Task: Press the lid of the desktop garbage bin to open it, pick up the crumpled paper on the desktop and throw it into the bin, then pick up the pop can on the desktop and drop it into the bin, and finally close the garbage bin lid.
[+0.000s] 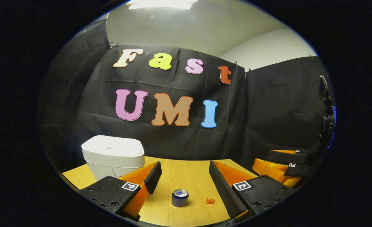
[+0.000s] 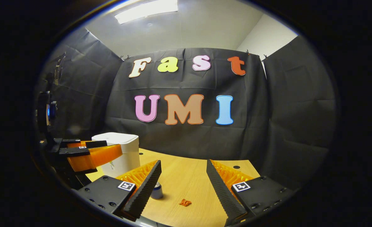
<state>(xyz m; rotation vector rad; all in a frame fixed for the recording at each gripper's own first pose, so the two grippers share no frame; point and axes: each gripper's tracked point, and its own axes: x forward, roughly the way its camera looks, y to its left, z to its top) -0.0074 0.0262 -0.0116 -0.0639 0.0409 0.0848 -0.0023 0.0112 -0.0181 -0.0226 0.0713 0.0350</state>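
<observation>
The white garbage bin (image 1: 113, 154) stands at the back left of the wooden table (image 1: 179, 171), its lid down. A small pop can (image 1: 180, 197) stands upright near the table's front. To its right lies a little orange crumpled paper (image 1: 210, 200). My left gripper (image 1: 184, 164) hovers open above the table, with the can low between its fingers. My right gripper (image 2: 183, 162) is open too, and the paper (image 2: 185, 202) lies below its gap. Its left finger half hides the can (image 2: 157, 190). The left gripper (image 2: 82, 148) partly covers the bin (image 2: 123, 153).
The right gripper (image 1: 294, 160) hangs at the table's right edge in the left gripper view. A dark device on a stand (image 1: 328, 119) is at the far right side. Black cloth walls close the table in behind. A small round hole (image 2: 236, 167) marks the table's back right.
</observation>
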